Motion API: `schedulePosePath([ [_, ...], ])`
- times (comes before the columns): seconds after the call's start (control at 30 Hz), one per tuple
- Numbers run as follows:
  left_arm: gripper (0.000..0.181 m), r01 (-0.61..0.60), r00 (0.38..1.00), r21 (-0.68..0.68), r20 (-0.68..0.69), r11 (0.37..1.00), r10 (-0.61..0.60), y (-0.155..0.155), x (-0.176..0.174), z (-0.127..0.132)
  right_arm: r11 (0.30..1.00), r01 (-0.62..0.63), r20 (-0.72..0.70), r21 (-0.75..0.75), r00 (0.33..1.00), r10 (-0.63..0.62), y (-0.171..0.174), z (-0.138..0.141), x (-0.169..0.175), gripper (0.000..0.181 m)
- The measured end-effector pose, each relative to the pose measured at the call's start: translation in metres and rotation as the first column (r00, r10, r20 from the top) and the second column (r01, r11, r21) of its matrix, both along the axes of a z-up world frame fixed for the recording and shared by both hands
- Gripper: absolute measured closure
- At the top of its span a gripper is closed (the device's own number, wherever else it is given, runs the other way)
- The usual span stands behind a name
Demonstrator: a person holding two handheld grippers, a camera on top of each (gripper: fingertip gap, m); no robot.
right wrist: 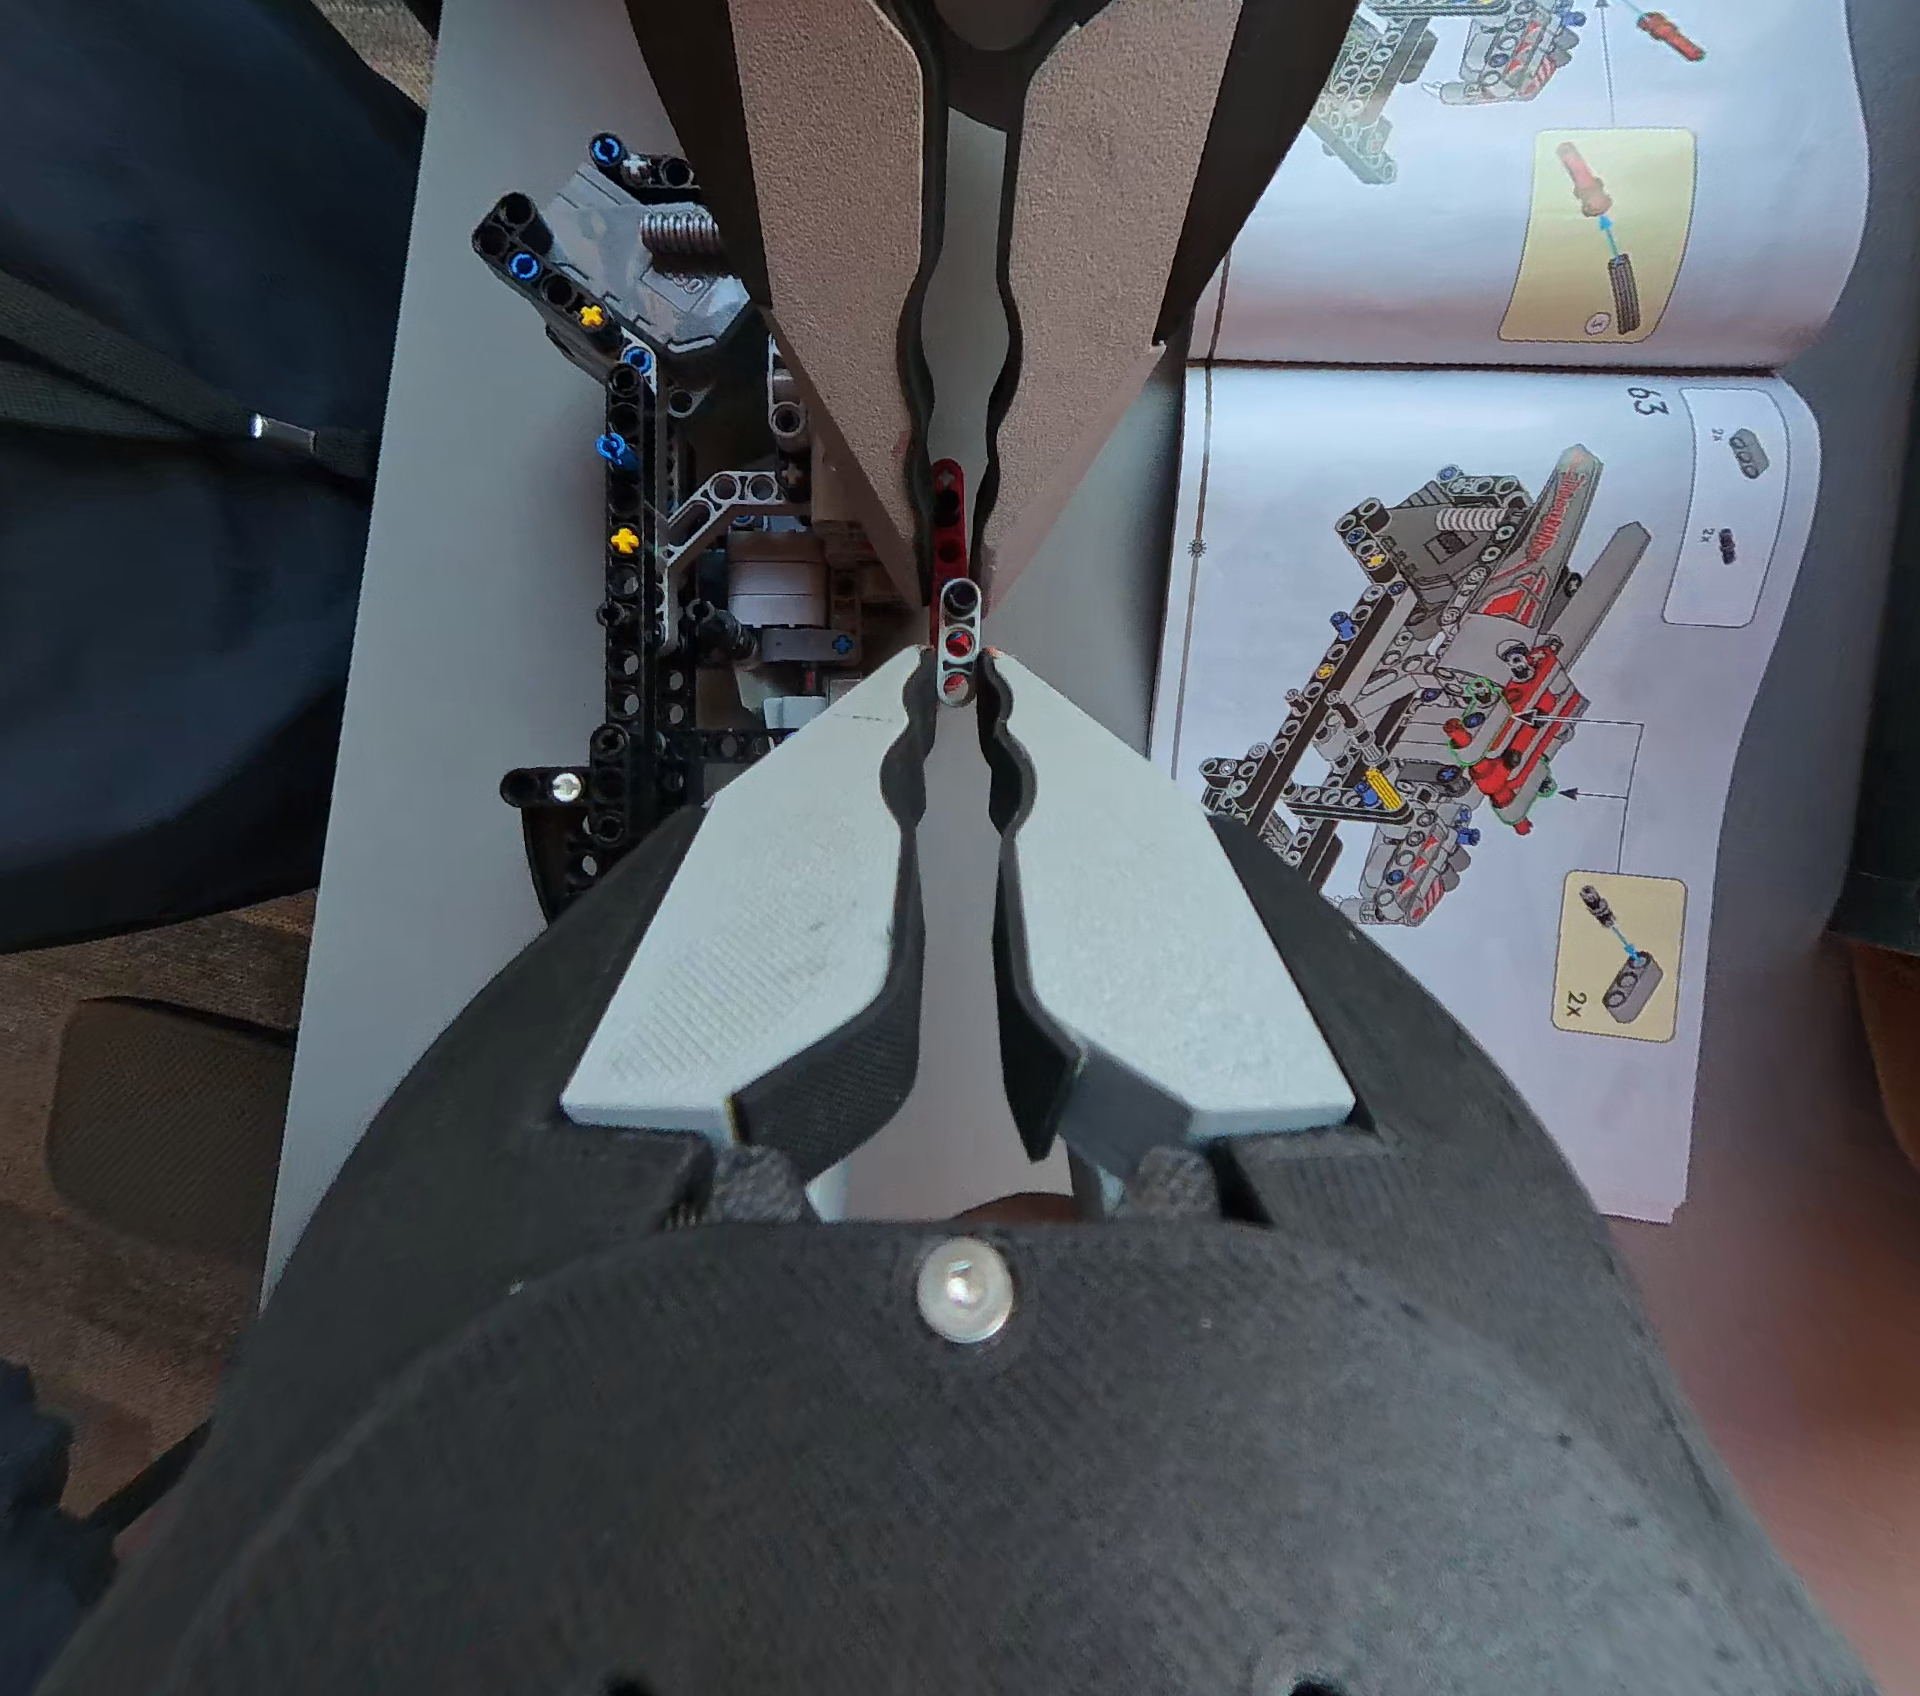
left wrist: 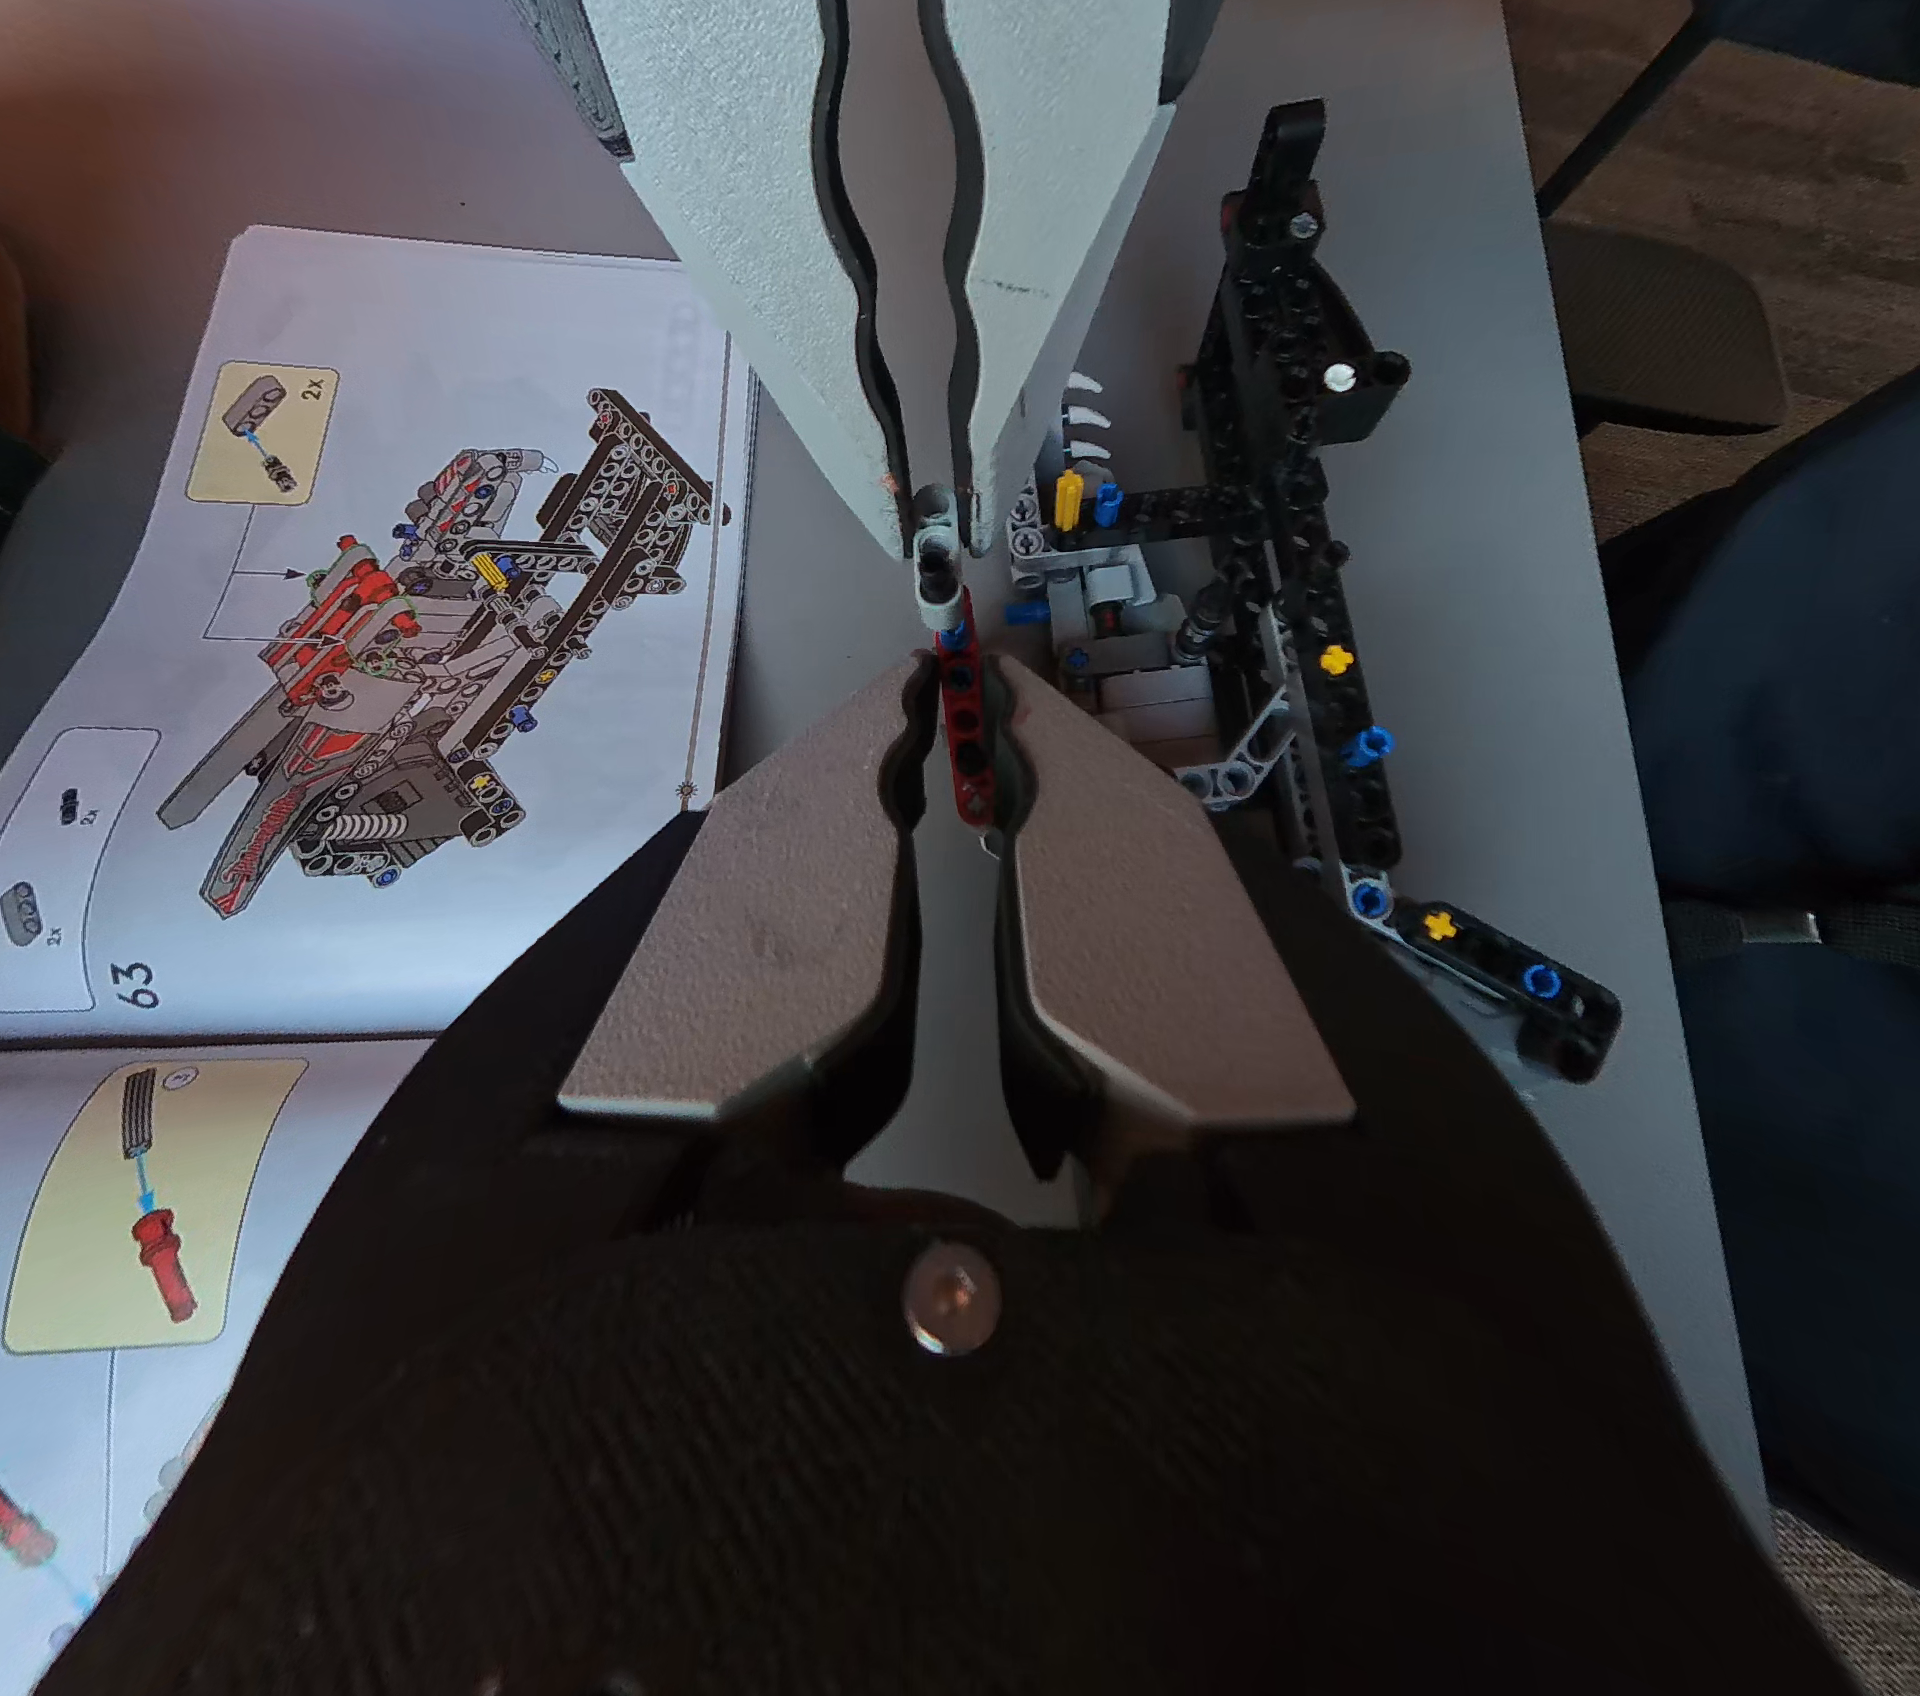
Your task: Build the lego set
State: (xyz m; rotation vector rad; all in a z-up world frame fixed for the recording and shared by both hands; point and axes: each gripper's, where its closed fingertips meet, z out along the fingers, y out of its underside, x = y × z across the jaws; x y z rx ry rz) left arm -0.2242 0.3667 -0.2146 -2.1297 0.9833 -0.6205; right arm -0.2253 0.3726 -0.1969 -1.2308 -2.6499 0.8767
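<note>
My left gripper is shut on a thin red beam with holes, held above the table. My right gripper is shut on a small grey three-hole beam. The two grippers meet tip to tip; the grey beam overlaps the red beam's end, with a blue pin at the joint. The right gripper comes in from the top of the left wrist view; the left gripper comes in from the top of the right wrist view. The partly built black and grey model lies on the table beside them.
The open instruction booklet lies on the table left of the grippers in the left wrist view and shows at the right of the right wrist view. The grey table has its edge just beyond the model. A person's dark clothing lies past that edge. Left and right tips are no more than a few centimetres apart.
</note>
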Motion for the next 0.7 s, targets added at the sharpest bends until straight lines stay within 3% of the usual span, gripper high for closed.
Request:
schedulePosePath([
  [0.3, 0.177, 0.001, 1.0, 0.022, -0.025, 1.0, -0.001, 0.0004, -0.0001, 0.0001, 0.996, -0.036, -0.003, 0.075, 0.999, 0.037, -0.0005, -0.0013, 0.0013, 0.176],
  [0.53, 0.177, 0.001, 1.0, 0.024, -0.024, 1.0, 0.0, 0.0013, 0.0026, 0.0001, 0.979, -0.104, 0.146, 0.174, 0.986, 0.079, 0.0007, -0.0016, 0.0044, 0.176],
  [0.7, 0.177, -0.01, 1.0, 0.046, -0.022, 0.999, 0.011, 0.0009, 0.0021, 0.0016, 0.976, -0.109, 0.162, 0.191, 0.984, 0.078, 0.0016, -0.0016, 0.0057, 0.176],
])
